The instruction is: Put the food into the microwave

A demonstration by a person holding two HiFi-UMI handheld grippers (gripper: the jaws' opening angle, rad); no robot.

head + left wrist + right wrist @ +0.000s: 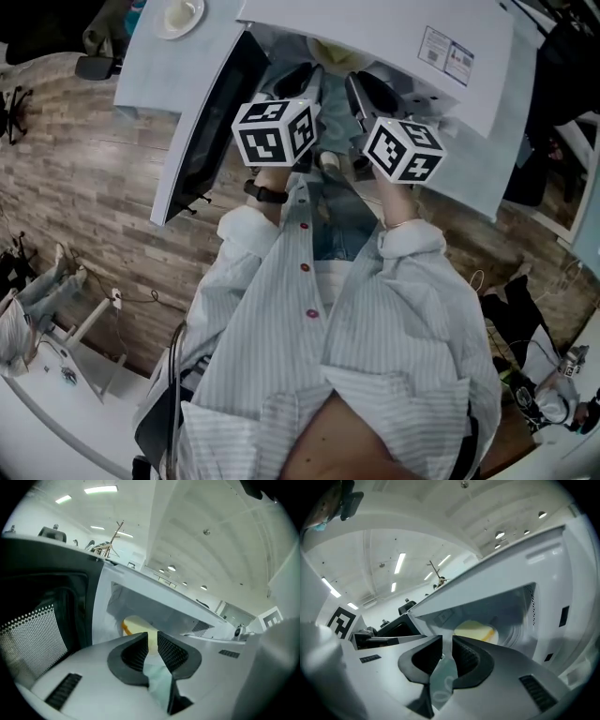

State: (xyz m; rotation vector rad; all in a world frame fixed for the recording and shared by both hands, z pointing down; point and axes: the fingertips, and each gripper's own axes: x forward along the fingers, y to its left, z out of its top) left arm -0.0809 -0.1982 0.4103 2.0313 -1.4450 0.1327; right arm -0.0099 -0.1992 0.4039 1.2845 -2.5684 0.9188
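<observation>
The white microwave [394, 37] stands with its door [202, 131] swung wide to the left. Inside on the turntable lies the food, a pale yellow round dish [333, 52], also visible in the left gripper view [133, 624] and the right gripper view [476, 631]. My left gripper [298, 82] [150, 641] and right gripper [366, 94] [446, 644] are held side by side just in front of the cavity mouth, pointing into it. Each has only a narrow gap between its pads, and nothing sits in either gap. Neither touches the food.
The dark window of the door [42, 620] is close on the left of the left gripper. A white bowl [178, 17] rests on the counter left of the microwave. Cables and gear lie on the wooden floor [84, 178] on both sides of me.
</observation>
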